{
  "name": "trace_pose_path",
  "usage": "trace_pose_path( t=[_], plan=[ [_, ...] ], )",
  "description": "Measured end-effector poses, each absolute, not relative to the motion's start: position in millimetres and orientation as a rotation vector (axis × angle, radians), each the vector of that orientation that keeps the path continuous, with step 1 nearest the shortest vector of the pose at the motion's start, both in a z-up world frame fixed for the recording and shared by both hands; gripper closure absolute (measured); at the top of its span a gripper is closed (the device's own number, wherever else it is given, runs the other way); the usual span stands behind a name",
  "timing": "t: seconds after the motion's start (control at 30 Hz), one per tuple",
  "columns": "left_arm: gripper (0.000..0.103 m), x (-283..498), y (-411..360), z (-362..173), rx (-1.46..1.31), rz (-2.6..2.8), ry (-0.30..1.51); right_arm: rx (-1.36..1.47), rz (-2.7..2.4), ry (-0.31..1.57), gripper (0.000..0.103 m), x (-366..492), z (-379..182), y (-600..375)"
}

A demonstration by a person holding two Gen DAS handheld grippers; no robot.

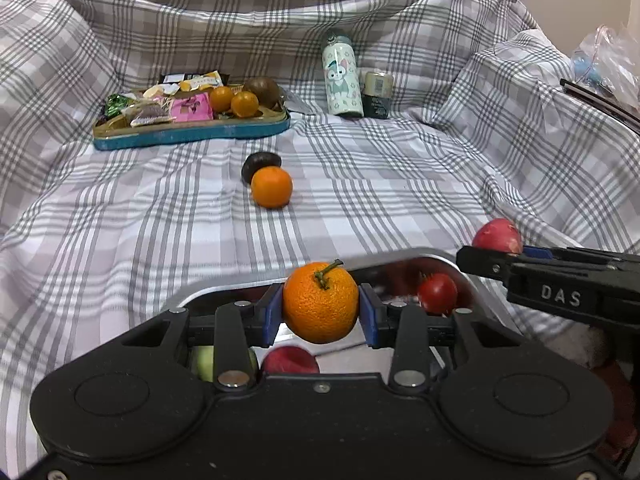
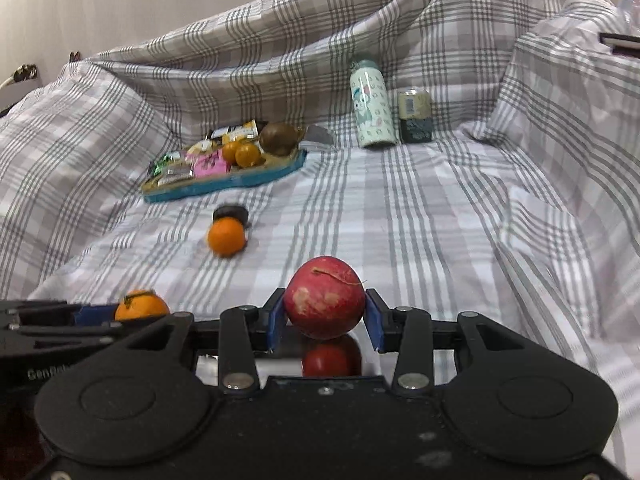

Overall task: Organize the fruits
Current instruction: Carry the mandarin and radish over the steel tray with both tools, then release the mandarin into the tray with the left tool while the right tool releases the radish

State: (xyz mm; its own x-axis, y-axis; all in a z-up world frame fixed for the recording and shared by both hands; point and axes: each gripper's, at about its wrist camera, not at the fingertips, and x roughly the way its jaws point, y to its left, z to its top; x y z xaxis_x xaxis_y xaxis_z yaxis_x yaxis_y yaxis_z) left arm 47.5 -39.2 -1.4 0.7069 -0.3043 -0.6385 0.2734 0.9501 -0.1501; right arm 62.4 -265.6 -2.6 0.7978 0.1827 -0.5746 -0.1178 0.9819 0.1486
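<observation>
1. The left gripper (image 1: 320,312) has its jaws squeezed on a round, bumpy orange (image 1: 320,304) with a little green stem on top. The blue pads press both sides of it.
2. The right gripper (image 2: 325,316) has its jaws squeezed on a smooth, round red apple (image 2: 325,303) with pale patches on its skin.
3. Both fruits are held above a shiny metal tray (image 1: 404,258) with round corners. The tray is like a mirror.
4. In the tray lie a small shiny tomato (image 1: 437,293), a red fruit (image 1: 291,360) and a pale green fruit (image 1: 202,362), partly hidden behind the left gripper.
5. A soft checked cloth (image 1: 400,184), gray and white with folds, covers everything below.
6. Farther off on the cloth sits a second orange (image 1: 272,187), touching a dark oval fruit (image 1: 259,162) behind it.
7. At the back is a flat blue tin (image 1: 192,134) holding crinkly snack packets (image 1: 176,106), two small oranges (image 1: 234,101) and a fuzzy brown kiwi (image 1: 262,92).
8. Beside the tin, well apart, stands a tall bottle (image 1: 341,78) with a cartoon cat, and a short can (image 1: 377,95) just beside it.
</observation>
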Motion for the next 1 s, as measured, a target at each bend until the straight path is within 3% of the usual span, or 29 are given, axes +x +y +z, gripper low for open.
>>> trace_pose_path(
  t=[1.0],
  plan=[
    [0.055, 41.1, -39.8, -5.5, -0.077, -0.351, 0.726, 0.019, 0.236, 0.660, 0.060, 34.6, -12.4, -251.6]
  ],
)
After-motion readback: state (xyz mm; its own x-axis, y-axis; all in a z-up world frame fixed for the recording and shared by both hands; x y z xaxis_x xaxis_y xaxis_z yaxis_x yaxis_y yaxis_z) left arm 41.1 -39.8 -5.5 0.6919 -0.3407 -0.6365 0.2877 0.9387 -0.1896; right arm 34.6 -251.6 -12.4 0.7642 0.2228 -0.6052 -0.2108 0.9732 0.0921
